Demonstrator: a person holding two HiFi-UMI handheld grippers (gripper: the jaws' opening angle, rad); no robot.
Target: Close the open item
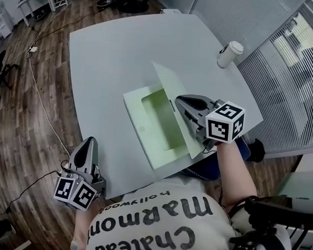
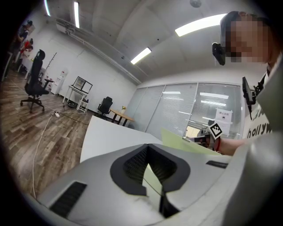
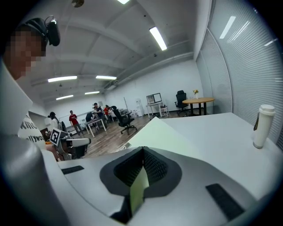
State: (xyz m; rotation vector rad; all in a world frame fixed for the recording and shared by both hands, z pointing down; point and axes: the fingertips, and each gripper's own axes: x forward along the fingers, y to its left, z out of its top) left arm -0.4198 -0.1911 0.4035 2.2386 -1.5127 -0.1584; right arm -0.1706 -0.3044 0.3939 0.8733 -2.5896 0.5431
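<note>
A flat pale-green box point(image 1: 146, 127) lies open on the grey table point(image 1: 113, 54). Its lid point(image 1: 173, 89) stands raised at the right side, tilted over the tray. My right gripper point(image 1: 179, 102) is shut on the lid's free edge; in the right gripper view the green sheet point(image 3: 166, 134) runs in between the closed jaws point(image 3: 140, 172). My left gripper point(image 1: 89, 144) hangs off the table's near left edge, apart from the box, shut with nothing in it. From the left gripper view point(image 2: 152, 170) the lid point(image 2: 185, 142) and the right gripper's marker cube point(image 2: 215, 130) show beyond.
A white paper cup point(image 1: 229, 53) with a lid stands at the table's far right edge, also seen as the cup point(image 3: 261, 126). A cable point(image 1: 40, 95) trails over the wood floor left of the table. Office chairs and desks stand further off.
</note>
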